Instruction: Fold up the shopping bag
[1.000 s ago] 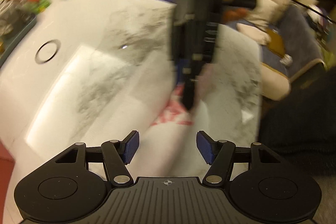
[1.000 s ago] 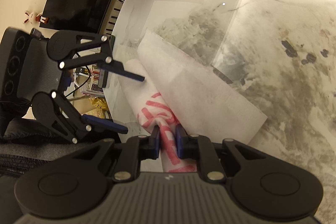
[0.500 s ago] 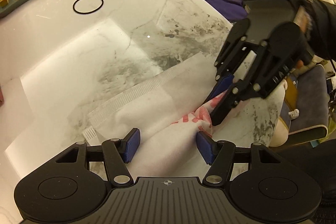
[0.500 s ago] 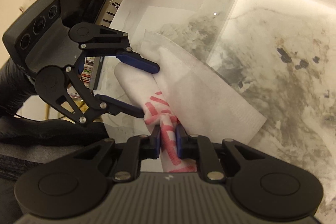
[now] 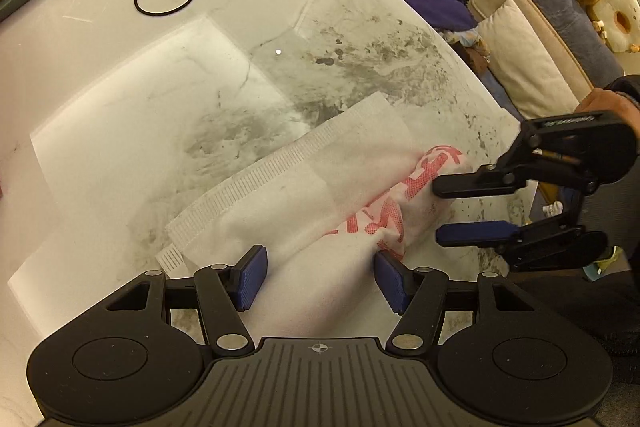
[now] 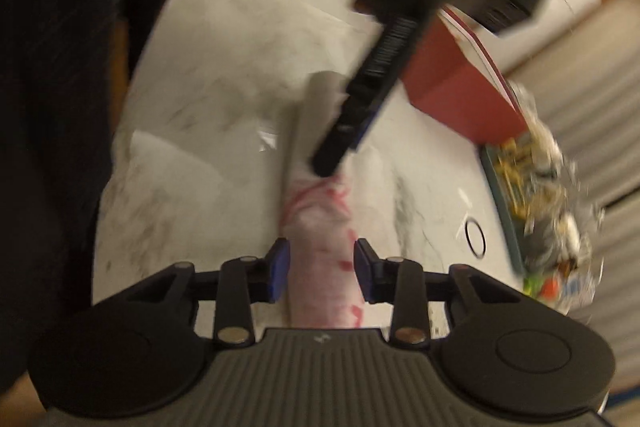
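Shopping bag (image 5: 304, 203), white non-woven fabric with a red print, lies partly rolled on the marble table (image 5: 120, 99), its printed end toward the table's edge nearest the sofa (image 5: 532, 27). The left gripper (image 5: 318, 277) stands with its fingers spread either side of the roll, pads not clearly pressing it. The right gripper (image 5: 460, 207) sits at the printed end, its jaws opening; its own blurred view shows the roll between the pads, seemingly without pressure. The fabric looks light, soft and limp, likely to spring loose from a fold, so it is best taken by the bunched roll or the stitched hem (image 5: 256, 175), where layers give the pads something firm.
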`<state>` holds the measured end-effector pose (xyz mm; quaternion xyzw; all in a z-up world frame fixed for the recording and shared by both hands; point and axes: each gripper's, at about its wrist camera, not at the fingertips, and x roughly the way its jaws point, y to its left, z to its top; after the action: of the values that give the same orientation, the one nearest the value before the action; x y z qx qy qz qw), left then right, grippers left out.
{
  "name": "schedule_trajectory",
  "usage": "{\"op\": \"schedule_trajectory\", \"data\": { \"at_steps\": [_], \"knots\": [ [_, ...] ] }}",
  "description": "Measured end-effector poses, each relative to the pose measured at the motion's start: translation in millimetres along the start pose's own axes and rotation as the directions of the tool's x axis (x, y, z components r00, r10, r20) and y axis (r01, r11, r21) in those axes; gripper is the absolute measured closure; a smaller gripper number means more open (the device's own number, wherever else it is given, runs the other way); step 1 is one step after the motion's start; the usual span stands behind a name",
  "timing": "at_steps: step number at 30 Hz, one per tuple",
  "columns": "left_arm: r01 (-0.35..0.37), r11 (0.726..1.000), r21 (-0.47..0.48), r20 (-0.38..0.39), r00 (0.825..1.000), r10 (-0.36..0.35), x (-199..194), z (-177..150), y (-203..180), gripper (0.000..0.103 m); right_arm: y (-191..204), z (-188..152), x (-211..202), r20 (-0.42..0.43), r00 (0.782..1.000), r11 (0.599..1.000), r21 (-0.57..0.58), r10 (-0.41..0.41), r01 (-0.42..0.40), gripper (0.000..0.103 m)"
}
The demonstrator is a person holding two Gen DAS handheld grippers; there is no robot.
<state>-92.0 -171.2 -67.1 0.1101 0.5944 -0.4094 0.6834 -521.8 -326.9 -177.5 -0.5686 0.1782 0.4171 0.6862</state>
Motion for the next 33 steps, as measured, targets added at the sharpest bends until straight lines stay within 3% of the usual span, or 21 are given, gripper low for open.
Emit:
{"op": "schedule_trajectory", "data": {
  "at_steps": [4, 5, 8, 10, 11, 12, 14, 17, 21, 25, 28, 31, 33],
  "knots": [
    [-0.004, 1.0, 0.0, -0.009, 1.0, 0.004, 1.4, 0.5, -0.8, 0.041, 8.5, -1.2, 16.8, 0.001, 0.999, 0.994, -0.092, -0.054, 0.054, 0.069],
    [-0.004, 1.0, -0.002, -0.01, 1.0, 0.004, 0.7, 0.0, -0.3, 0.041, 5.2, -1.7, 18.9, 0.002, 0.999, 0.995, -0.09, -0.038, 0.038, 0.076],
    [0.014, 1.0, -0.012, -0.01, 1.0, -0.014, -1.4, -1.3, 3.0, 0.041, -12.5, -0.2, 25.3, -0.017, 0.999, 0.999, -0.015, 0.035, -0.036, 0.086],
    [0.038, 0.999, -0.036, -0.022, 0.999, -0.039, -3.0, -6.4, 6.2, 0.041, -37.3, 8.1, 30.4, -0.043, 0.99, 0.98, 0.154, 0.132, -0.124, 0.089],
    [0.051, 0.998, -0.043, -0.037, 0.998, -0.053, -3.2, -11.0, 5.8, 0.041, -58.8, 9.2, 32.5, -0.03, 0.975, 0.93, 0.309, 0.219, -0.199, 0.091],
    [0.064, 0.997, -0.039, -0.053, 0.996, -0.066, -2.9, -16.5, 4.1, 0.041, -81.0, 6.5, 34.7, 0.016, 0.946, 0.84, 0.457, 0.323, -0.294, 0.092],
    [0.095, 0.995, -0.035, -0.062, 0.993, -0.097, -3.6, -28.9, 2.0, 0.041, -112.8, -3.6, 40.3, 0.13, 0.872, 0.64, 0.629, 0.472, -0.44, 0.092],
    [0.101, 0.995, -0.01, -0.025, 0.995, -0.102, -8.2, -41.4, 0.4, 0.041, -128.5, -18.7, 63.2, 0.221, 0.767, 0.419, 0.731, 0.602, -0.539, 0.092],
    [0.014, 0.996, 0.085, 0.078, 0.997, -0.021, -27.7, -41.7, -9.6, 0.041, -139.8, -35.1, 95.8, 0.326, 0.651, 0.164, 0.802, 0.685, -0.574, 0.092],
    [-0.044, 0.965, 0.26, 0.176, 0.984, -0.002, -46.1, -35.5, -36.8, 0.041, -144.9, -53.3, 115.0, 0.379, 0.569, 0.031, 0.813, 0.73, -0.581, 0.093],
    [-0.066, 0.925, 0.375, 0.174, 0.985, 0.0, -42.5, -34.7, -57.8, 0.041, -148.6, -60.5, 128.3, 0.412, 0.527, -0.039, 0.813, 0.743, -0.581, 0.093],
    [-0.112, 0.884, 0.453, 0.125, 0.99, 0.061, -23.7, -36.8, -69.5, 0.041, -148.4, -63.8, 131.9, 0.432, 0.521, -0.07, 0.815, 0.736, -0.576, 0.093],
    [-0.133, 0.883, 0.45, 0.109, 0.99, 0.094, -13.9, -35.9, -67.0, 0.041, -146.7, -64.5, 131.6, 0.442, 0.523, -0.084, 0.816, 0.729, -0.572, 0.093]
  ]
}}
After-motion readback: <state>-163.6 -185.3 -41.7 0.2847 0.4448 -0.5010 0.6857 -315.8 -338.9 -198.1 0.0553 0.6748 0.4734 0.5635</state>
